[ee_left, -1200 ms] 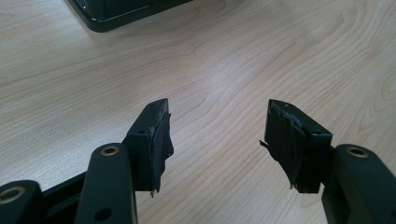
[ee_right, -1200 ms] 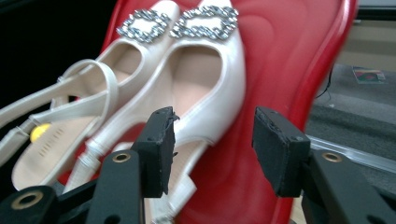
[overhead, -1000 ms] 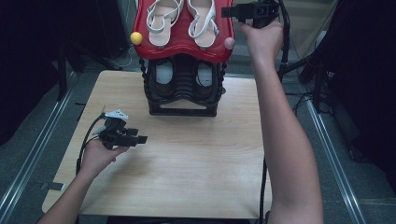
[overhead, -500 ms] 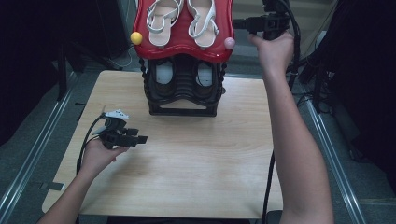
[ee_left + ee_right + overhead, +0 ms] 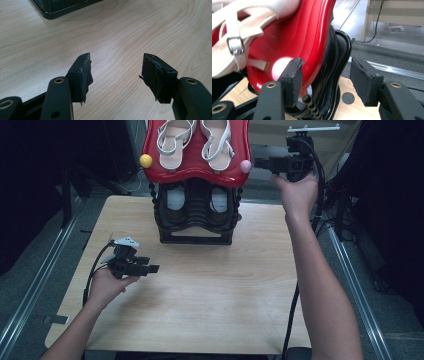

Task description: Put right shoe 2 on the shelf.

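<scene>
A shoe rack [image 5: 195,215] stands at the table's far edge. Its red top shelf [image 5: 197,167] carries a pair of white sandals [image 5: 172,140], and dark shoes [image 5: 175,202] sit on the black tier below. A pink knob [image 5: 245,166] marks the shelf's right corner and a yellow one [image 5: 145,160] the left. My right gripper [image 5: 262,164] hovers level just right of the pink knob [image 5: 280,66]. Its jaws have just been opening and grip nothing [image 5: 325,65]. My left gripper [image 5: 150,265] rests open on the table [image 5: 117,58].
The wooden table [image 5: 225,285] stretches in front of the rack. The rack's black base [image 5: 62,7] lies ahead of the left gripper. Metal rails [image 5: 30,290] run along the floor on both sides, and a cable [image 5: 377,15] trails beyond the right edge.
My right hand has dropped from above the shelf's right corner to the level of the pink knob and drifted slightly right. The left hand has kept still.
</scene>
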Demonstrator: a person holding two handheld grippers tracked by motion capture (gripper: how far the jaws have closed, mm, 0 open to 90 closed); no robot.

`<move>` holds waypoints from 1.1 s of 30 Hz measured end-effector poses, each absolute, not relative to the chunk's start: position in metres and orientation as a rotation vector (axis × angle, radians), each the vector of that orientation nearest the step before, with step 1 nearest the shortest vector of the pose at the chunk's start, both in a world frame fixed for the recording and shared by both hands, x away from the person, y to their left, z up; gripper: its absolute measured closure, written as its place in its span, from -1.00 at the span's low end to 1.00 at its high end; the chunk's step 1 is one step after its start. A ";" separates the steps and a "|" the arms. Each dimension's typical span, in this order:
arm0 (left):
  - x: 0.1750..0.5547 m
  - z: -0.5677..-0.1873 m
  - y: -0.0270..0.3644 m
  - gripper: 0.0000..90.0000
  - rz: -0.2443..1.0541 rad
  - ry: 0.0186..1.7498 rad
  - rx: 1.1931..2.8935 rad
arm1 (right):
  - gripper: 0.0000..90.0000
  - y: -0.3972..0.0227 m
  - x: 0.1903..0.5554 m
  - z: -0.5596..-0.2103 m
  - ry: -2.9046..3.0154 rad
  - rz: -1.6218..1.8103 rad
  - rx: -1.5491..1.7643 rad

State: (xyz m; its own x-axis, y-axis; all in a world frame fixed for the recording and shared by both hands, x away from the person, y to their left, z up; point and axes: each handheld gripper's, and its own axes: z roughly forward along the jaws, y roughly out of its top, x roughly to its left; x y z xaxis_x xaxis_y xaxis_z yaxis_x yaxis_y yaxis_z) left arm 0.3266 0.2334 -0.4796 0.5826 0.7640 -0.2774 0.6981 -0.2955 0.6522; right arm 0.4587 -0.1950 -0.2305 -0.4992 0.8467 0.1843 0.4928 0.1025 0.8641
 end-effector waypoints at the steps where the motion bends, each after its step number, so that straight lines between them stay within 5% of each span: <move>1: 0.327 -0.480 0.233 -0.09 0.111 1.160 2.051 | -0.02 -0.196 0.457 -0.232 2.033 1.359 1.310; 33: 0.328 -0.479 0.232 -0.09 0.122 1.152 2.051 | -0.13 -0.221 0.429 -0.312 2.059 1.373 1.378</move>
State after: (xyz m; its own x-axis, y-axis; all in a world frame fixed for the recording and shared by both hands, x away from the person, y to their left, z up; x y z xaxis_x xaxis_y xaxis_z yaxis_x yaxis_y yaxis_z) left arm 0.3277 0.2320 -0.4791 0.5870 0.7637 -0.2687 0.6902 -0.2986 0.6592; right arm 0.4292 -0.2208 -0.3121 -0.4905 0.8378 0.2397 0.5433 0.0789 0.8358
